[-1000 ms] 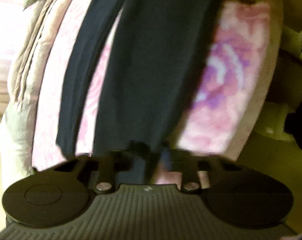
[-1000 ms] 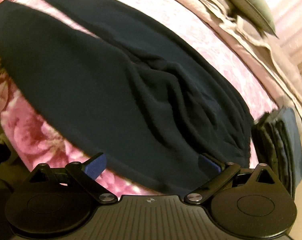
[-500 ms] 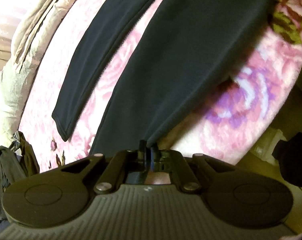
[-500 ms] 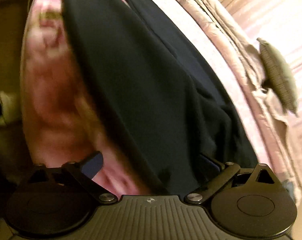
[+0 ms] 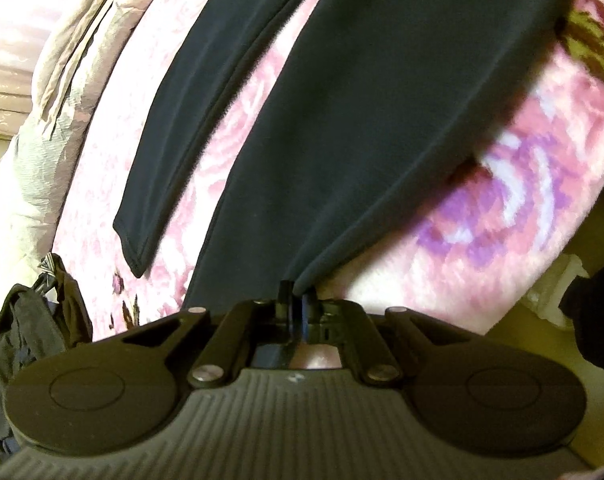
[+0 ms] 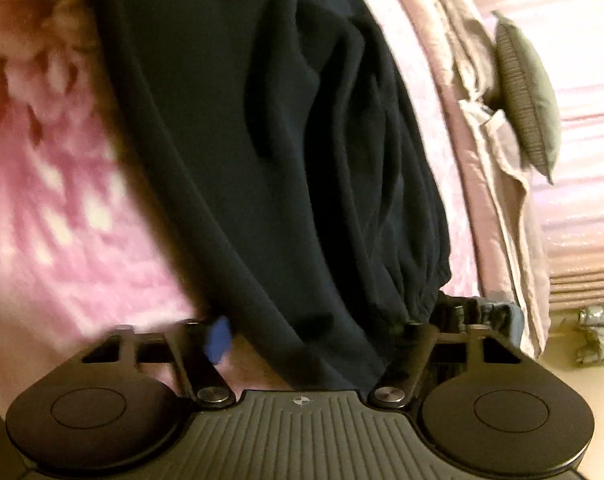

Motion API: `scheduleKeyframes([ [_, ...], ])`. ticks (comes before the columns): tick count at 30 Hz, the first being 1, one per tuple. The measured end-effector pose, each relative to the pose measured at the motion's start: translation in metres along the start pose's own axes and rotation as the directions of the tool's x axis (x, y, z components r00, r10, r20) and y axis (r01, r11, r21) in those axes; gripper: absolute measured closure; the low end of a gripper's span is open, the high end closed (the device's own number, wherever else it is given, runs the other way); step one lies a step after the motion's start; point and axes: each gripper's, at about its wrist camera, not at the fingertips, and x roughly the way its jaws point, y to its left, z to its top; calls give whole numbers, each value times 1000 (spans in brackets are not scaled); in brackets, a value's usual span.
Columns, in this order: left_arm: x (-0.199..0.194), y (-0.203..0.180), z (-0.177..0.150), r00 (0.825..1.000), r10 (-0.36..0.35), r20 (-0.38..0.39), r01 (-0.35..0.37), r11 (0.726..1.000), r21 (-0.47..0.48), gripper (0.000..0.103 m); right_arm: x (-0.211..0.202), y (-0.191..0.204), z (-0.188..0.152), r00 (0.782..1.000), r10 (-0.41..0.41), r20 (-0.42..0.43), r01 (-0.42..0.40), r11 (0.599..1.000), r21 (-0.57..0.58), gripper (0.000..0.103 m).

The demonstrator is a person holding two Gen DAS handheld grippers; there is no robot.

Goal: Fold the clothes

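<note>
left gripper (image 5: pixel 295 300): your black linkage arms, silver pivot screws, round side discs, ribbed grey body.
right gripper (image 6: pixel 302 336): your same build, blue finger pad (image 6: pixel 218 338).

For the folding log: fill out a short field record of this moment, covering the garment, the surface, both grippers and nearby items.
garment: dark trousers, spread on the bed
surface: pink floral blanket
left gripper: jaws shut on a trouser leg's hem
right gripper: jaws closing, waistband end between them, not yet pinched
nearby: grey cushion on far bedding; dark clothes pile at the bed's edge
</note>
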Motion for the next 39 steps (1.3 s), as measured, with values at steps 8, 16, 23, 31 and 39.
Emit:
scheduleKeyframes([
  [8,-58,50,22,999,43,-14,-44,998,-51,100,-28,-62,0,999,18,-37,-11,984,179,101],
  [16,-140,120,52,999,18,-33,-22,992,-128,100,-78,-145,-2,1000,-20,20,14,970,242,101],
  [23,-182,126,52,998,-25,-52,17,990,-141,100,-90,-160,-5,998,12,60,-25,976,218,101],
  [31,-155,197,74,989,-135,-66,122,977,-177,100,-53,-221,45,989,90,116,-100,991,84,101],
  [39,-22,258,101,949,-301,-95,279,941,-194,100,83,-257,127,983,176,52,-177,984,22,101],
])
